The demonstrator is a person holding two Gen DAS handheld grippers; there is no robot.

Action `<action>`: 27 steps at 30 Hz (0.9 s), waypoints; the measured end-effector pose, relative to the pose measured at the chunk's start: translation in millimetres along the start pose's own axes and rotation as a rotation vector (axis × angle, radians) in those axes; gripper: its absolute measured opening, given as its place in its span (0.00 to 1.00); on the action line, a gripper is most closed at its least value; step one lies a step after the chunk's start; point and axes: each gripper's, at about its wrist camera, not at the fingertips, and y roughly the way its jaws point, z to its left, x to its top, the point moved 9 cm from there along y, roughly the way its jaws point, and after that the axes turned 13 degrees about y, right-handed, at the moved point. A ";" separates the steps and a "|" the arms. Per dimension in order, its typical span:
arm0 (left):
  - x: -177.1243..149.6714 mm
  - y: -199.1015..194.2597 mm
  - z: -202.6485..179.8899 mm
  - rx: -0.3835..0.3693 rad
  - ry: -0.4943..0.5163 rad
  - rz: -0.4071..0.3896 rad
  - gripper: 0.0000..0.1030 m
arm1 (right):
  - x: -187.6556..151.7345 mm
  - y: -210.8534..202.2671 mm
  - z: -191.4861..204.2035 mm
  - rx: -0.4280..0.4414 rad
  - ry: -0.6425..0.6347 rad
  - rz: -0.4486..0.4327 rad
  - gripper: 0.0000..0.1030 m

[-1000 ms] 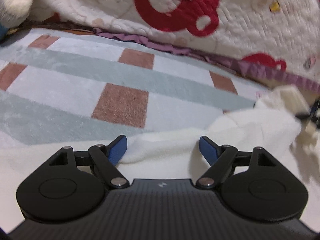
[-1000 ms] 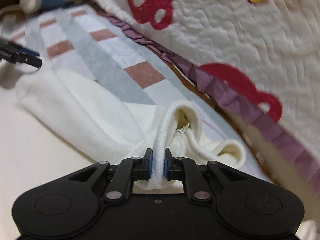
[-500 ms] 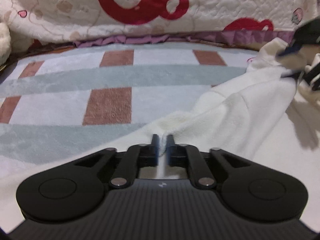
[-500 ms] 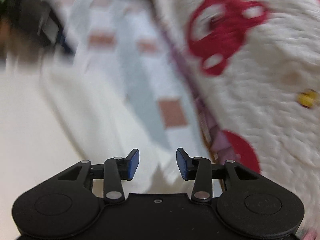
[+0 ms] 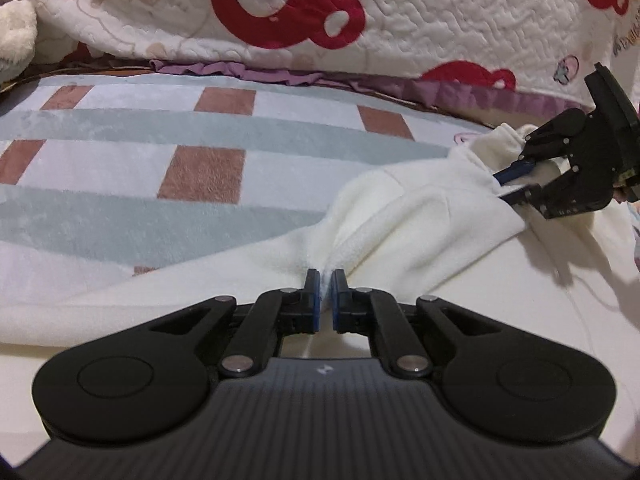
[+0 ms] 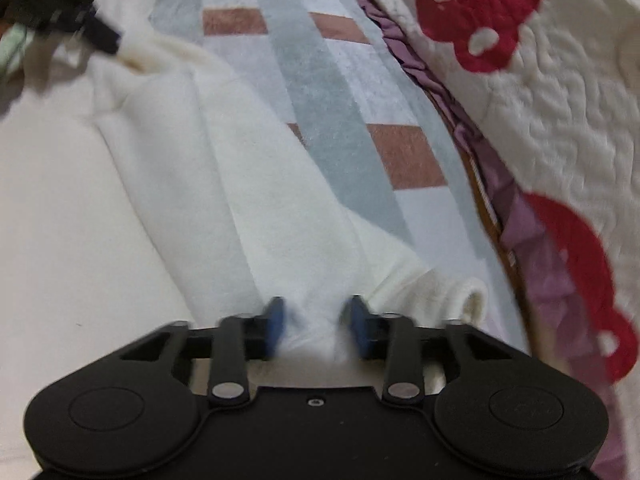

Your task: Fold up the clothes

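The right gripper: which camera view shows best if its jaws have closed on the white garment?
The left wrist view: it shows the right gripper from outside, jaws apart around the white garment. The right wrist view is blurred; the jaws have just been closing, with cloth between them.

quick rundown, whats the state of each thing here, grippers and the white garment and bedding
left gripper: shut on a pinched ridge of the white garment
right gripper: jaws just been closing, part open, fabric bunched between them, not clamped
white garment: rumpled, spread on the bed, not folded
checked blanket: lying flat under the garment
bear quilt: heaped along the far side
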 end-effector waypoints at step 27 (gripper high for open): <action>3.8 2.9 72.8 0.242 -0.151 -0.048 0.04 | 106.4 14.8 -97.0 -0.087 0.557 -0.344 0.00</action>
